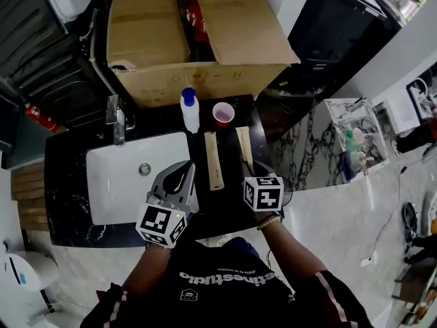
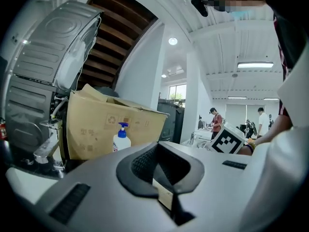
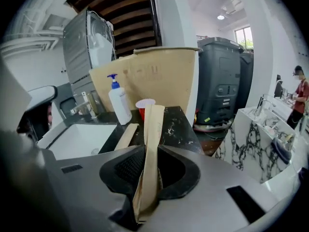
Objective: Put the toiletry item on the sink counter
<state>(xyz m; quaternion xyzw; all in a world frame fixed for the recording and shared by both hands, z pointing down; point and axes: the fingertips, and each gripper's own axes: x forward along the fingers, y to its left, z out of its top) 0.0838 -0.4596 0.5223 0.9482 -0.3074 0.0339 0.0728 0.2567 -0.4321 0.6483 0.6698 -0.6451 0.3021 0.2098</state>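
Observation:
My right gripper (image 1: 248, 168) (image 3: 145, 178) is shut on one end of a long tan toiletry box (image 1: 244, 145) (image 3: 153, 139). The box points away from me over the right part of the black sink counter (image 1: 68, 156), towards a red cup (image 1: 223, 113) (image 3: 144, 108). I cannot tell whether the box's far end touches the counter. A second tan box (image 1: 213, 161) (image 3: 126, 136) lies flat on the counter just left of it. My left gripper (image 1: 188, 166) (image 2: 166, 190) hovers at the white basin's (image 1: 116, 183) right edge. Its jaws are slightly apart with nothing between them.
A white pump bottle with a blue top (image 1: 190, 111) (image 2: 121, 138) (image 3: 119, 103) stands behind the basin beside the cup. A chrome faucet (image 1: 118, 120) is at the basin's back left. A large open cardboard box (image 1: 150, 33) fills the space behind the counter. A marble-patterned floor lies to the right.

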